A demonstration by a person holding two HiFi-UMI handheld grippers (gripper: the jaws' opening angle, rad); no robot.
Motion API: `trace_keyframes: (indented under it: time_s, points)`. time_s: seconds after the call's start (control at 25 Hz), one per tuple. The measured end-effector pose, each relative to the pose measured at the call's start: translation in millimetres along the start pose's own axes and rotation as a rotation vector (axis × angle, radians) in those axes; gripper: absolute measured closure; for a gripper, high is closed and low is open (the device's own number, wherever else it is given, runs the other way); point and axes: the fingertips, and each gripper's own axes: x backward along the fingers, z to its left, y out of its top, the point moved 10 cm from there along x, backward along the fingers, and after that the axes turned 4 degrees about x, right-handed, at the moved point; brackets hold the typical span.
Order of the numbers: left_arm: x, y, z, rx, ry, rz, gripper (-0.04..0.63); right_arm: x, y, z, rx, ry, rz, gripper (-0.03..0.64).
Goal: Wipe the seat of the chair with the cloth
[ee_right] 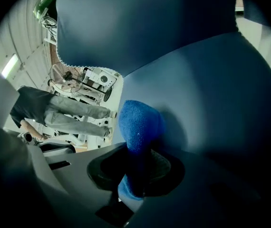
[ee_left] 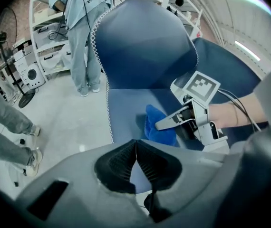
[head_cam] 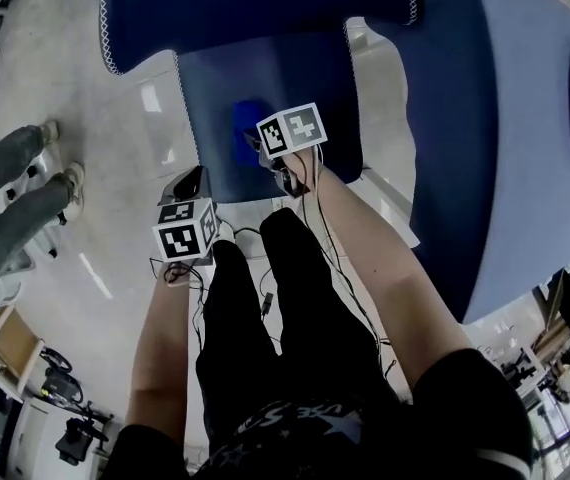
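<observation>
My right tongs (ee_right: 138, 177) clamped on fuzzy bright-blue cloth (ee_right: 138, 122). Cloth bunched, resting on dark blue fabric-covered chair seat (ee_right: 211, 94), around seat's middle. My left tongs (ee_left: 136, 161) pressed together, empty, held near seat's front-left corner, above pale glossy floor (head_cam: 115, 168).

Head cam's up top, looking steeply down past the legs (head_cam: 265, 308), chair seat (head_cam: 215, 98) at 12 o'clock. The left hand-held gripper (ee_left: 135, 151) cam hangs back off the seat's 7 o'clock corner; the right hand-held gripper (ee_right: 138, 172) cam is nose-close. All three catch the seat and blue cloth (ee_right: 138, 122).
</observation>
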Motion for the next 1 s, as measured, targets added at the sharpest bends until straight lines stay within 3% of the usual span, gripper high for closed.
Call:
trace_keyframes:
  time_s: [0.6, 0.8, 1.0]
  points:
    - [-17, 24, -56, -0.177, -0.065, 0.023, 0.575, 115, -38, -96, -0.086, -0.204, -0.067, 0.537]
    - [-19, 14, -65, -0.192, -0.086, 0.038, 0.575, 137, -53, -113, -0.108, -0.27, -0.082, 0.535]
    - [-11, -2, -63, -0.184, -0.095, 0.039, 0.575, 153, -67, -116, -0.194, -0.34, -0.114, 0.537]
